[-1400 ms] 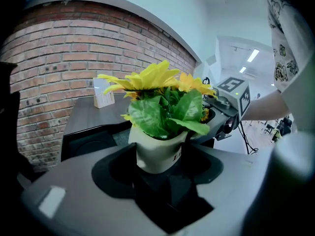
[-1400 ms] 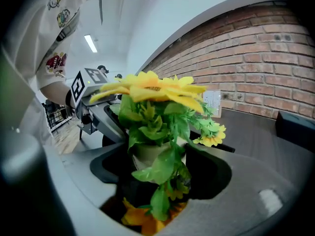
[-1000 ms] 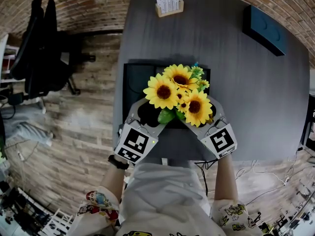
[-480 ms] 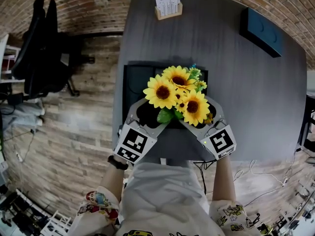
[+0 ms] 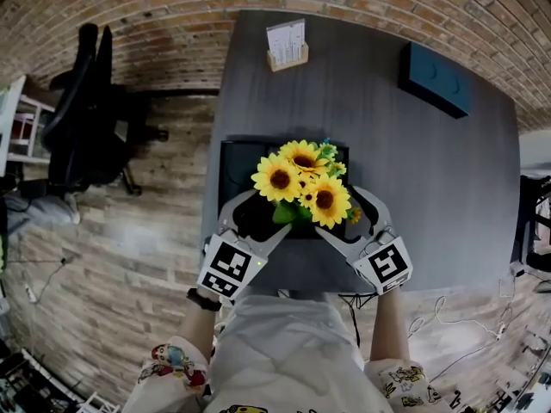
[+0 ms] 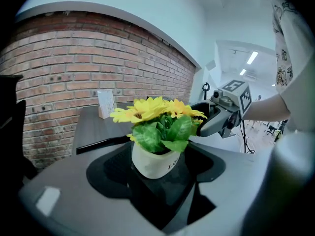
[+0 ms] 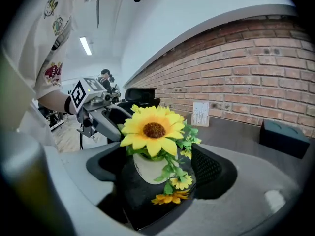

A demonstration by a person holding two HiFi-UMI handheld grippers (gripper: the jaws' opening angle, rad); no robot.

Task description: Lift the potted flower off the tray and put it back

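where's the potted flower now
The potted flower sits mid head view on the black tray near the table's front edge, between the left tongs and right tongs, whose jaws have just been opening.

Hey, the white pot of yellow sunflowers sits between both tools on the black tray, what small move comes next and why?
Probably draw the left tool and right tool straight back. Their jaws have just been opening and stand wide of the white pot of yellow sunflowers, which sits upright on the black tray, so it looks released.
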